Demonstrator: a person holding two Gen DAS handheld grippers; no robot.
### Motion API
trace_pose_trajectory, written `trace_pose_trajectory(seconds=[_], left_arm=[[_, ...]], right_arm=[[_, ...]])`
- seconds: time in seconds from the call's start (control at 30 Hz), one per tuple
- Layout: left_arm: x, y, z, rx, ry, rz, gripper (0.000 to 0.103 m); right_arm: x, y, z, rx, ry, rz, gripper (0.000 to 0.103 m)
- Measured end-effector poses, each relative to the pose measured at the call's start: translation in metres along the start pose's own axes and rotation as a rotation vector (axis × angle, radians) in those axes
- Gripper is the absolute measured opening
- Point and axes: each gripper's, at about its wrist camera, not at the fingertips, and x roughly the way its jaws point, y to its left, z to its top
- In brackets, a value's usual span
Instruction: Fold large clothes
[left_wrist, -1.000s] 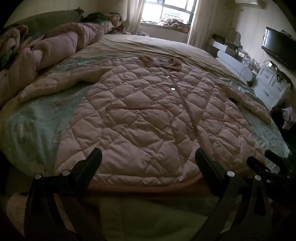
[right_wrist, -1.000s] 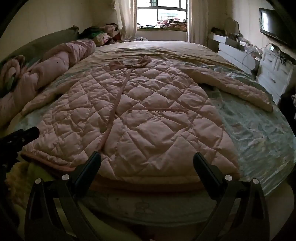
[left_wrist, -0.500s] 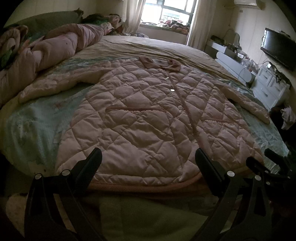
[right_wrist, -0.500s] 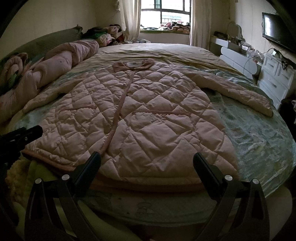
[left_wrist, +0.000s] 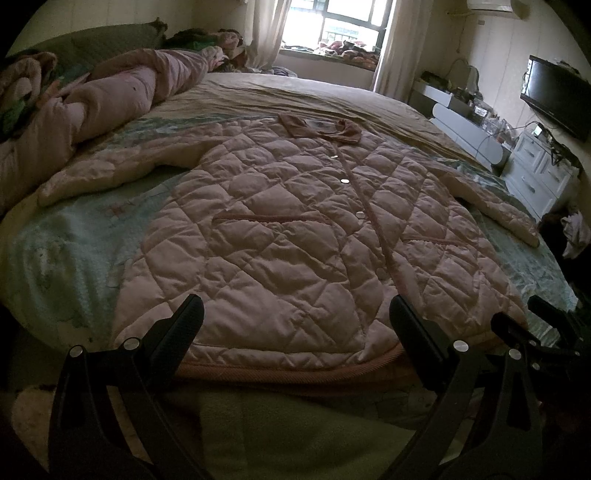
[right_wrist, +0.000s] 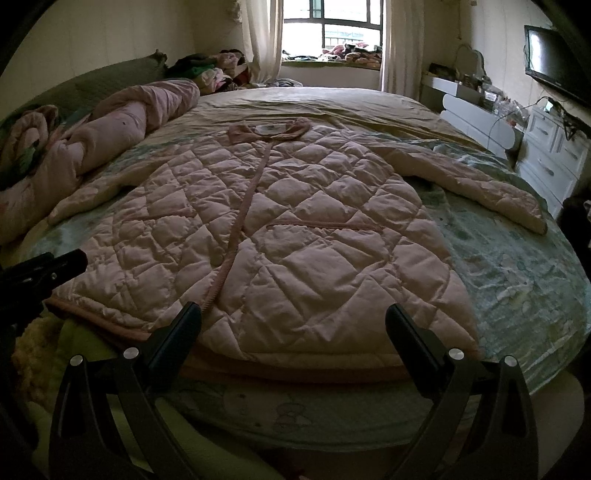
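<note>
Coat (left_wrist: 295, 236): pink, quilted, spread flat and face up on the bed (left_wrist: 74, 236), filling the centre of both frames; collar toward the top centre, hem along the lower edge. Both sleeves lie out to the sides, one at left, one at right. No fold shows; the whole task appears still to do.

Left gripper (left_wrist: 295, 317): wide open, holding nothing, its fingers level over the hem at lower frame.

Right gripper (right_wrist: 293, 317): likewise wide open and empty, poised at the hem, lower frame, beside the left gripper, whose tip shows at its middle left.
</note>
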Motion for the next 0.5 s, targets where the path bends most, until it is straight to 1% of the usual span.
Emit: trace_pose_trajectory(seconds=[0.5], left_arm=[[-0.0022,0.0051,0.0057,0.003,-0.003,-0.004,0.094]], right_arm=[[0.0003,0.0025,-0.0001,-0.001,0.006,-0.001,0.099]])
